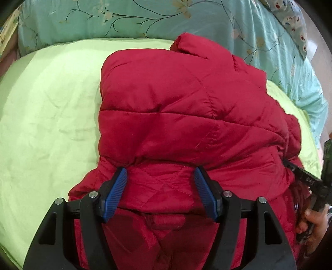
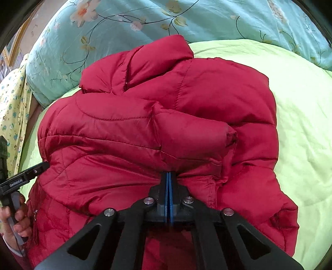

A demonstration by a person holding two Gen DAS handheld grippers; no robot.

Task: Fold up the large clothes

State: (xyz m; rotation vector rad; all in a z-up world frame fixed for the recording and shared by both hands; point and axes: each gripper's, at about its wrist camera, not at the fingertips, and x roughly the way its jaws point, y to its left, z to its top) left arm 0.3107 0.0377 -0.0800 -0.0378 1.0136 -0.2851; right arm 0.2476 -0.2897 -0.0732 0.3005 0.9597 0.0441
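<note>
A red quilted puffer jacket (image 1: pixel 176 108) lies on a light green bed sheet (image 1: pixel 45 116), sleeves folded in over the body. My left gripper (image 1: pixel 160 172) is open, its blue pads either side of a fold of the jacket near the hem. In the right wrist view the jacket (image 2: pixel 166 116) fills the middle. My right gripper (image 2: pixel 168 174) is shut on a fold of the jacket where the folded sleeve meets the body. Each gripper shows at the edge of the other's view, the right one (image 1: pixel 307 180) at the right and the left one (image 2: pixel 22 176) at the left.
A teal floral quilt (image 1: pixel 145 16) is bunched along the far side of the bed. It also shows in the right wrist view (image 2: pixel 124 25). A yellow patterned cloth (image 2: pixel 12 108) hangs at the left. Green sheet lies to both sides of the jacket.
</note>
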